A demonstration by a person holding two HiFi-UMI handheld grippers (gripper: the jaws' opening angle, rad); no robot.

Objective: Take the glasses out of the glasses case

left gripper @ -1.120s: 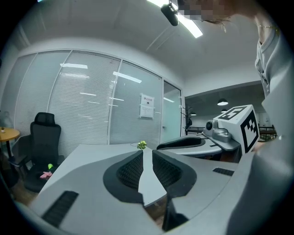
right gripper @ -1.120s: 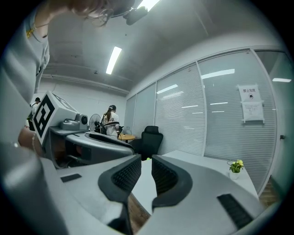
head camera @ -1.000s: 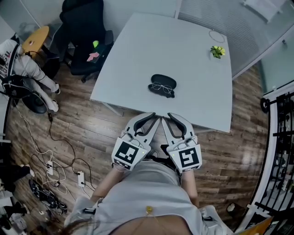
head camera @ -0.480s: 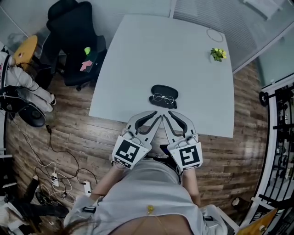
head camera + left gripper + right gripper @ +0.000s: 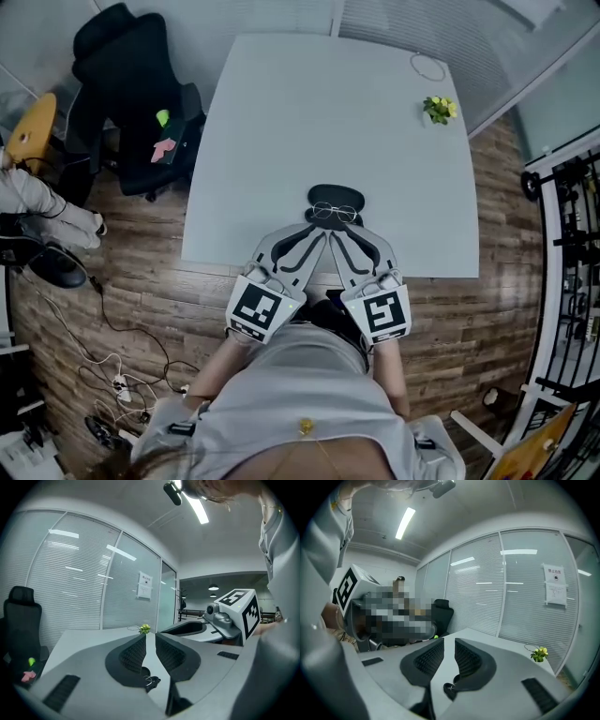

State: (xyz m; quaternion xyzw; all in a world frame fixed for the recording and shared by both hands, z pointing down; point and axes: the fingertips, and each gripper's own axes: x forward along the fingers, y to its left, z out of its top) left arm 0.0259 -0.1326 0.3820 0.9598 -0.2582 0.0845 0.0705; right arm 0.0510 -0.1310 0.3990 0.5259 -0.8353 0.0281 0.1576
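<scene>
Wire-rimmed round glasses are lying on the black oval glasses case, near the 6 o'clock edge of the white table. Left tongs and right tongs are pointing at them from 6 o'clock, each with jaws slightly apart and gripping nothing.

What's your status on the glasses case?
Left gripper and right gripper open, empty, side by side over the table's near edge. Glasses on black case just ahead, untouched. Nothing in between.

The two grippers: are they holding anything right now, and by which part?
Nothing is held. The left gripper and the right gripper both have their jaws apart and empty. The glasses lie by their case just ahead.
</scene>
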